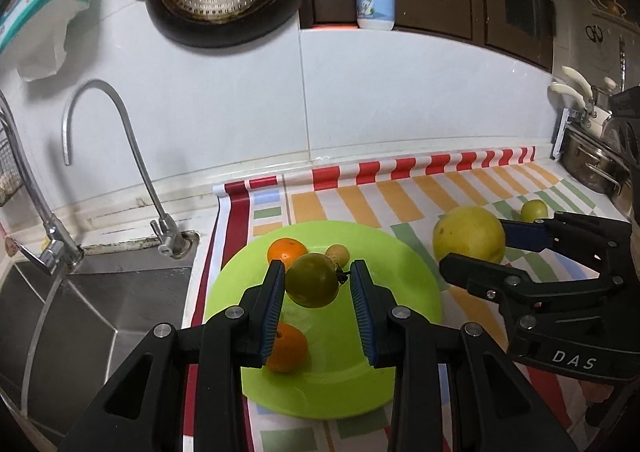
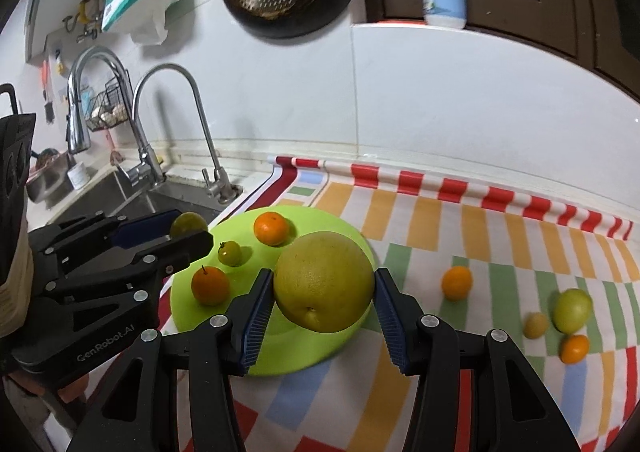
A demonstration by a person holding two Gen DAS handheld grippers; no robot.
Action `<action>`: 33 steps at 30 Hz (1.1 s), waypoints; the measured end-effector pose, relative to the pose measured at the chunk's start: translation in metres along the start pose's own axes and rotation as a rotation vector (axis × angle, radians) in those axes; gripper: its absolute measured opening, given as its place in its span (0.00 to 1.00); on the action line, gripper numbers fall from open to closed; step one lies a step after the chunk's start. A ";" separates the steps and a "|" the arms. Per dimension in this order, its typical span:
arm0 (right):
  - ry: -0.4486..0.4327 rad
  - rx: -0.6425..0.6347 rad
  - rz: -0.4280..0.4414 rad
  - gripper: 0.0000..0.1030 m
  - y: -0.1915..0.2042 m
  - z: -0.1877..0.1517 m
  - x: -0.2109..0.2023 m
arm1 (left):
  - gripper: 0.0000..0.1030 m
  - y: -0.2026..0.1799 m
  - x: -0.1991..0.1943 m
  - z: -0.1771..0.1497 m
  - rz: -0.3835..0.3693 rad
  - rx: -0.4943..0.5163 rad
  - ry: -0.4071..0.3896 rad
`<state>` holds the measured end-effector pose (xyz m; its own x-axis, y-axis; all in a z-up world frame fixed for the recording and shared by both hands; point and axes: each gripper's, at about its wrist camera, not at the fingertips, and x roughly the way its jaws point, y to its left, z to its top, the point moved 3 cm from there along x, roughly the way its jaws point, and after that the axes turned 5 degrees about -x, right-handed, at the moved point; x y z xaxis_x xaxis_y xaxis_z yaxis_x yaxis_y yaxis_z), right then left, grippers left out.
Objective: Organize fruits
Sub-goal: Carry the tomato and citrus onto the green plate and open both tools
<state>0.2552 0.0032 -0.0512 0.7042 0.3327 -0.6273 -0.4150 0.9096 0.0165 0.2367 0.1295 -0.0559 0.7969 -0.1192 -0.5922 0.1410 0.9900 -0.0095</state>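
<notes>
A lime-green plate (image 1: 400, 284) lies on the striped mat and also shows in the right wrist view (image 2: 320, 348). Two oranges (image 1: 286, 250) (image 1: 290, 348) and a small yellow-green fruit (image 1: 338, 252) lie on it. My left gripper (image 1: 318, 284) hangs above the plate with a dark green fruit (image 1: 312, 280) between its pads; the left pad touches it, the right pad stands off with a gap. My right gripper (image 2: 324, 296) is shut on a large yellow pomelo (image 2: 324, 280), held above the plate's right edge.
More fruit lies on the mat to the right: an orange (image 2: 456, 282), a green fruit (image 2: 572, 310), a small yellow one (image 2: 535, 325) and another orange (image 2: 574, 348). The sink (image 1: 100, 292) and tap (image 1: 120, 156) are left. Pots (image 1: 592, 164) stand far right.
</notes>
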 end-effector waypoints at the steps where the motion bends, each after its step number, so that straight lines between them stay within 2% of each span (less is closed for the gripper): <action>1: 0.008 -0.002 0.003 0.49 0.000 0.000 0.005 | 0.32 0.001 0.004 0.000 -0.002 0.000 0.004; 13: 0.101 -0.017 0.036 0.49 0.000 -0.002 0.062 | 0.32 0.016 0.045 -0.008 -0.011 0.004 0.074; 19: 0.143 -0.002 0.058 0.50 0.001 -0.006 0.083 | 0.33 0.021 0.052 -0.006 0.000 -0.002 0.073; 21: 0.153 0.020 0.070 0.50 -0.001 -0.005 0.087 | 0.40 0.022 0.052 -0.004 0.006 -0.003 0.065; 22: 0.149 0.032 0.072 0.50 -0.002 -0.004 0.087 | 0.43 0.023 0.051 -0.004 0.016 -0.004 0.062; 30: 0.071 0.014 0.018 0.53 -0.004 0.004 0.058 | 0.45 0.024 0.028 -0.004 0.048 -0.017 0.036; 33: 0.049 0.000 0.006 0.54 -0.003 0.003 0.043 | 0.48 0.020 0.016 -0.004 0.054 -0.022 0.022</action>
<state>0.2884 0.0158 -0.0756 0.6729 0.3252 -0.6644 -0.4187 0.9079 0.0203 0.2496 0.1478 -0.0687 0.7897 -0.0644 -0.6101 0.0853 0.9963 0.0053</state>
